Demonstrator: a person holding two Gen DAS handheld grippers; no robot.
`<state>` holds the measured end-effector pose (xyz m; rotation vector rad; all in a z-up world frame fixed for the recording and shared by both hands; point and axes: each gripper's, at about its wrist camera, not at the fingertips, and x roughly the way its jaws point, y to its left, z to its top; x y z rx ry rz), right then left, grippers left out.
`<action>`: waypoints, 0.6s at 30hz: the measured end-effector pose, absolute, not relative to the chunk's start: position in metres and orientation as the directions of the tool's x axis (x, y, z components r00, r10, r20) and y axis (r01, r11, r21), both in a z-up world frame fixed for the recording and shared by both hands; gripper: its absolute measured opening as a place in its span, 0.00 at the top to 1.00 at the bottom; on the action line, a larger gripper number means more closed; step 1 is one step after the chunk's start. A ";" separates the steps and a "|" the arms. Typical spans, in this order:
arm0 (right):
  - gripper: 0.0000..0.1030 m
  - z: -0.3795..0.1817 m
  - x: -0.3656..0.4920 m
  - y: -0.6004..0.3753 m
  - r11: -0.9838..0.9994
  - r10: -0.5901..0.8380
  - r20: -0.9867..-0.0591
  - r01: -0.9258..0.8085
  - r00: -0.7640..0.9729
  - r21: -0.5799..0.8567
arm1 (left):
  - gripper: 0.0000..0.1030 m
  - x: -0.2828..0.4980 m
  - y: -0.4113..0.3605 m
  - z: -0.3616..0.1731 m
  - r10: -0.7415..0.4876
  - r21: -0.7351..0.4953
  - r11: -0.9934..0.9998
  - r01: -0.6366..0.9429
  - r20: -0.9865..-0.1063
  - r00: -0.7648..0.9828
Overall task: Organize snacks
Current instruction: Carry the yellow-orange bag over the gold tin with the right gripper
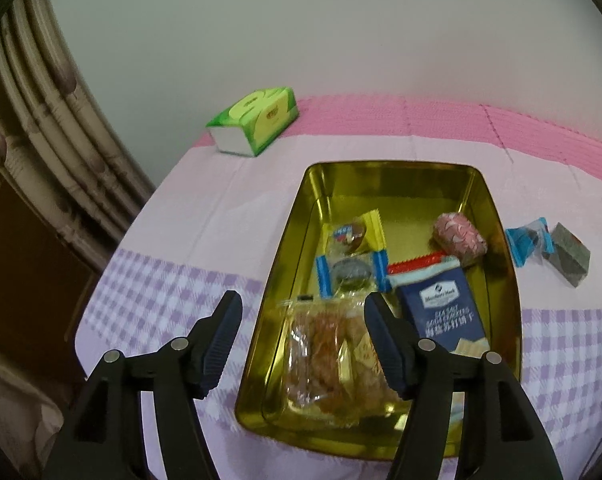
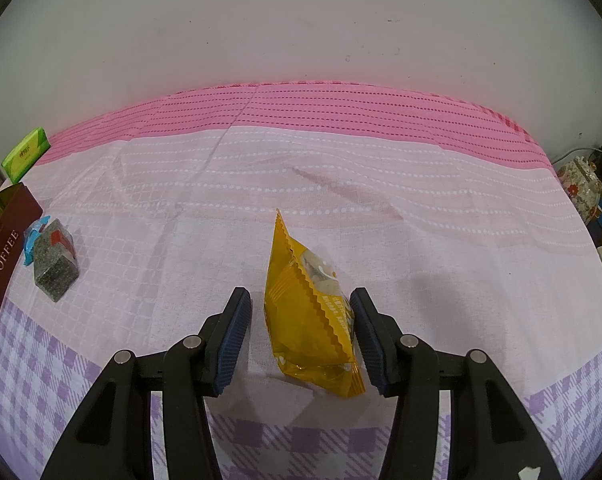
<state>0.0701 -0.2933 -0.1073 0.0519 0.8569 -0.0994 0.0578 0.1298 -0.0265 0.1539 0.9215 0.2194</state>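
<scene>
A gold tin (image 1: 289,240) lies on the cloth and holds several snacks: a clear bag of orange pieces (image 1: 325,360), a navy cracker packet (image 1: 445,312), a pink wrapped roll (image 1: 459,240) and a blue-ended packet (image 1: 351,272). My left gripper (image 1: 301,298) hangs open over the tin's near end, above the clear bag, with nothing between its pads. In the right wrist view a yellow snack packet (image 2: 305,312) stands tilted between the jaws of my right gripper (image 2: 300,292). It rests against the right pad (image 2: 367,332), and a gap shows at the left pad (image 2: 233,332).
A blue-wrapped snack (image 1: 527,240) (image 2: 35,236) and a grey speckled packet (image 1: 569,254) (image 2: 55,266) lie on the cloth right of the tin. A green tissue pack (image 1: 257,120) sits at the back by the wall. A curtain (image 1: 41,128) hangs on the left. A floral pot (image 2: 581,184) stands at the far right.
</scene>
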 end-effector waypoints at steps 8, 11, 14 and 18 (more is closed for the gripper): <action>0.62 -0.107 0.070 -0.291 0.995 -0.072 -0.754 0.104 0.653 -0.005 | 0.36 0.060 0.136 -0.025 0.242 0.206 0.970 -0.129 -0.773 0.587; 0.63 -0.107 0.070 -0.290 0.994 -0.074 -0.754 0.105 0.653 -0.007 | 0.36 0.062 0.139 -0.025 0.230 0.187 0.973 -0.134 -0.781 0.581; 0.65 -0.106 0.071 -0.287 0.993 -0.085 -0.753 0.114 0.652 -0.013 | 0.33 0.063 0.141 -0.026 0.225 0.182 0.974 -0.133 -0.784 0.578; 0.67 -0.103 0.070 -0.283 0.992 -0.099 -0.755 0.126 0.648 -0.022 | 0.31 0.064 0.143 -0.027 0.223 0.172 0.975 -0.143 -0.790 0.571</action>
